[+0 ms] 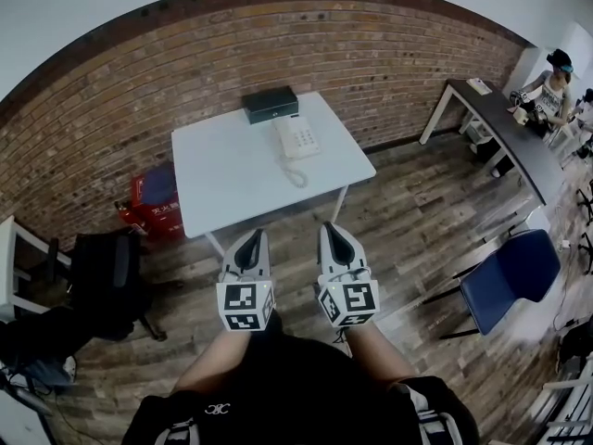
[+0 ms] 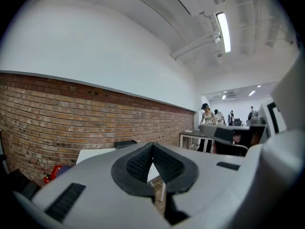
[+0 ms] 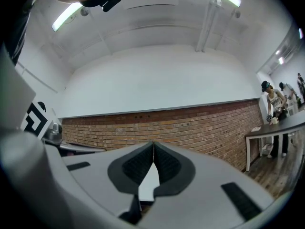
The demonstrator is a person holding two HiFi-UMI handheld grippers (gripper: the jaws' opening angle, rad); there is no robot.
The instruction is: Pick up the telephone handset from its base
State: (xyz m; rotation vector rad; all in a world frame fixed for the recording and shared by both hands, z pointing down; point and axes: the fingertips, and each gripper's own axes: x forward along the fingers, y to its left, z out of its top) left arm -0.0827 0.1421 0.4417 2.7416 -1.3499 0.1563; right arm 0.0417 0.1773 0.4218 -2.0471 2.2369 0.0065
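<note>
A white telephone [image 1: 298,137] sits on the white table [image 1: 232,170] with its handset [image 1: 283,138] resting on the base's left side. A coiled cord [image 1: 295,176] loops in front of it. Both grippers hover over the wooden floor, short of the table's near edge and well apart from the phone. My left gripper [image 1: 251,236] is shut and empty, its tips meeting in the left gripper view [image 2: 152,147]. My right gripper [image 1: 332,229] is also shut with nothing in it [image 3: 153,145]. Neither gripper view shows the phone.
A black box [image 1: 270,104] stands behind the phone by the brick wall. A red crate [image 1: 153,202] sits left of the table and a black chair [image 1: 107,272] further left. At the right are a blue chair [image 1: 510,272] and a dark desk [image 1: 500,128] with a person [image 1: 554,86].
</note>
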